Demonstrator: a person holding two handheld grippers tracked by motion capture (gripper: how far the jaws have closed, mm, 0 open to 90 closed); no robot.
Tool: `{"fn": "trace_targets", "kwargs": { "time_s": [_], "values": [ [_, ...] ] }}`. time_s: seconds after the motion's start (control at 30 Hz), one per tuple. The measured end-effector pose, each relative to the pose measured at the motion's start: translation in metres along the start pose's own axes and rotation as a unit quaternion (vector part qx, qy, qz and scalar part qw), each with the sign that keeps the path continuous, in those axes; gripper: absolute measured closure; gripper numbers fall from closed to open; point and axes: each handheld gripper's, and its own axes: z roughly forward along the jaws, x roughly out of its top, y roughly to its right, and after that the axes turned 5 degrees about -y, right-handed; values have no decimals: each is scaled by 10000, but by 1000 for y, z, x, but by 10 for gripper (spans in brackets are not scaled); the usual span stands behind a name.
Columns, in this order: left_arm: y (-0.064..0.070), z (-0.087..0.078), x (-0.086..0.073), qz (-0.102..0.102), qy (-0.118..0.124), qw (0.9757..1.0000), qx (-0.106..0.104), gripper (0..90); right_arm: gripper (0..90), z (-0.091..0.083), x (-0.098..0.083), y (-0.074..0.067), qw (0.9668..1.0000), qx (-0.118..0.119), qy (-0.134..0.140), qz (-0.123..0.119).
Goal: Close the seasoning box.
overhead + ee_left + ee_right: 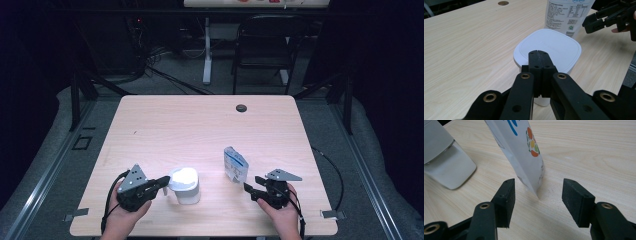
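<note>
Two items: tub, pouch, both near front of bench [200, 125]
tub [184, 185]: white, lidded, just beside left gripper [163, 183]
pouch [235, 164]: upright, right of tub
left jaws: closed, empty, over lid edge
right gripper [537, 200]: jaws wide, empty, straddling pouch edge
tip: probably centre pouch edge, close slowly

Pale wood-grain rectangular worktop [180, 125] with rounded corners, set on a grey floor. Near the far edge, right of centre, a small dark round grommet hole [241, 108]. Standing on the near half, left of centre, a white rounded-square plastic container [184, 185] with a closed white lid. Just right of it, apart and upright, a white stand-up plastic pouch [235, 164] with blue print and a printed label panel, its bottom edge resting on the wood. Elsewhere bare grain.
</note>
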Motion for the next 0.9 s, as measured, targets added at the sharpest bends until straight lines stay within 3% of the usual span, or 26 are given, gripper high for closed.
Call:
{"fn": "trace_targets", "kwargs": {
  "time_s": [0.63,0.9],
  "values": [
    [-14,-12,-3,-155,92,9997,175,900,443,-3,0,1,10000,-39,65,-21],
    [-31,-18,-14,-441,105,9984,341,873,443,-5,1,2,9999,-72,63,-53]
  ]
}}
